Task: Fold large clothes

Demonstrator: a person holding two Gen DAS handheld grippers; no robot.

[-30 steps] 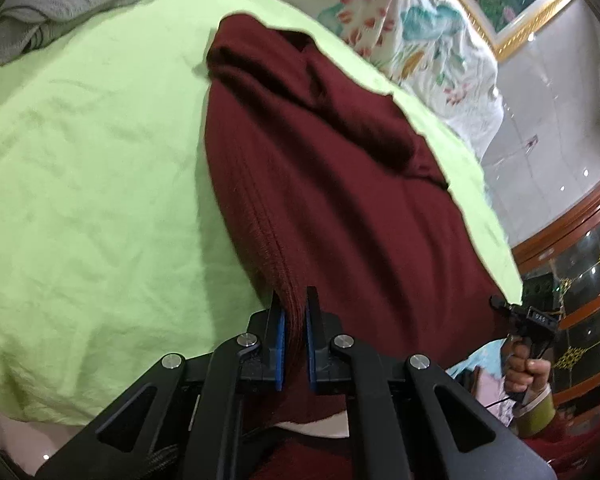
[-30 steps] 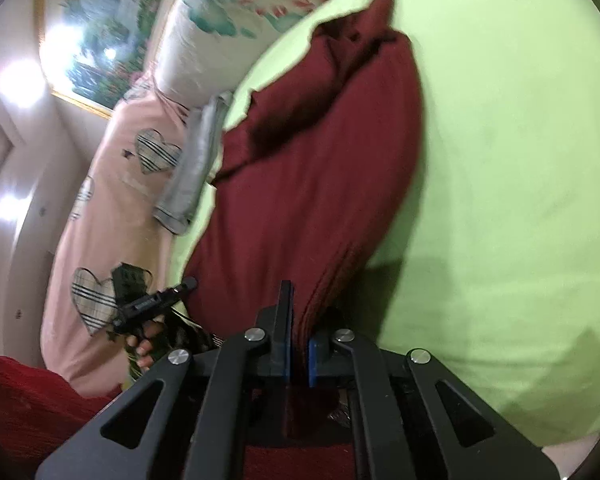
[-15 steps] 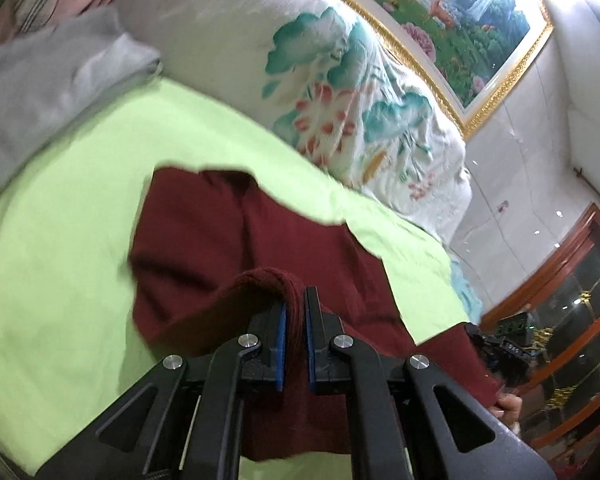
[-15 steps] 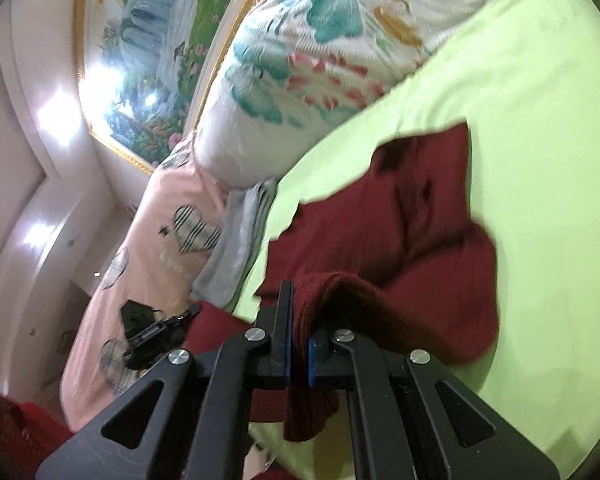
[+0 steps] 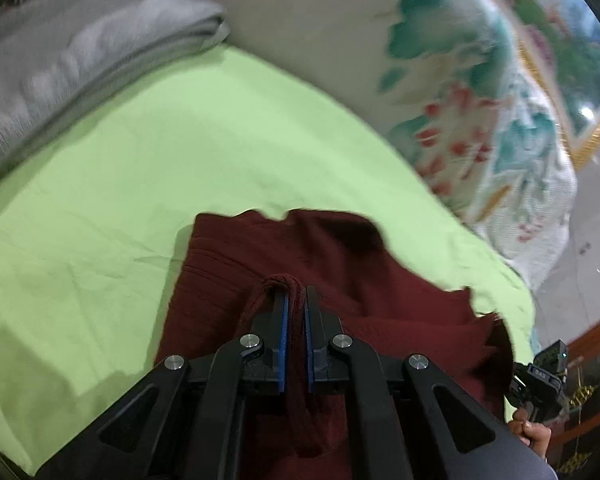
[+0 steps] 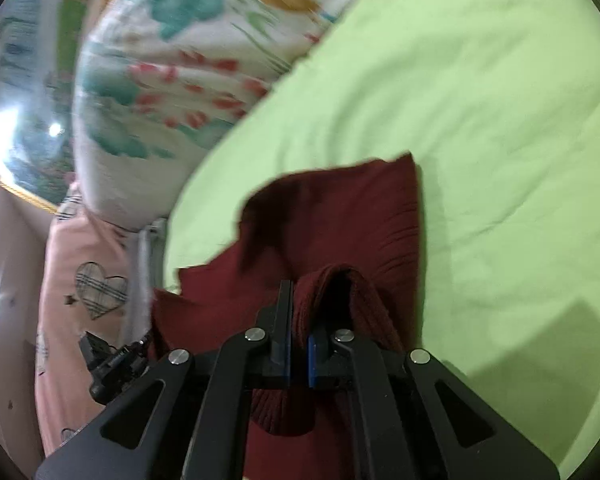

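You are working over a lime-green bedsheet (image 5: 148,152), lightly creased, which is carrying everything here. At its far edge a floral quilt (image 5: 472,120) is bulking up in a soft roll, printed with teal leaves and red petals, and behind that a gold-framed landscape painting (image 5: 580,60) is hanging on the wall. A folded grey garment (image 5: 72,52) is lying along the sheet's left side, just beside the quilt; in the right wrist view a pink cover with plaid hearts (image 6: 96,288) is showing beyond it. Both views are blurring somewhat.

The dark red knit garment (image 5: 320,264) is lying on the sheet in front of you, with its near part lifted and doubled back over the rest. Your left gripper (image 5: 295,312) is pinching a bunched edge of that knit between its blue pads, jaws nearly together on the fabric. Your right gripper (image 6: 300,320) is clamping a thicker ribbed fold of it the same way, a hump of knit arching over the right-hand finger.

Each wrist view is catching the other gripper at the frame's edge, and your right hand (image 5: 534,436) is showing beside polished wood furniture (image 5: 592,336).
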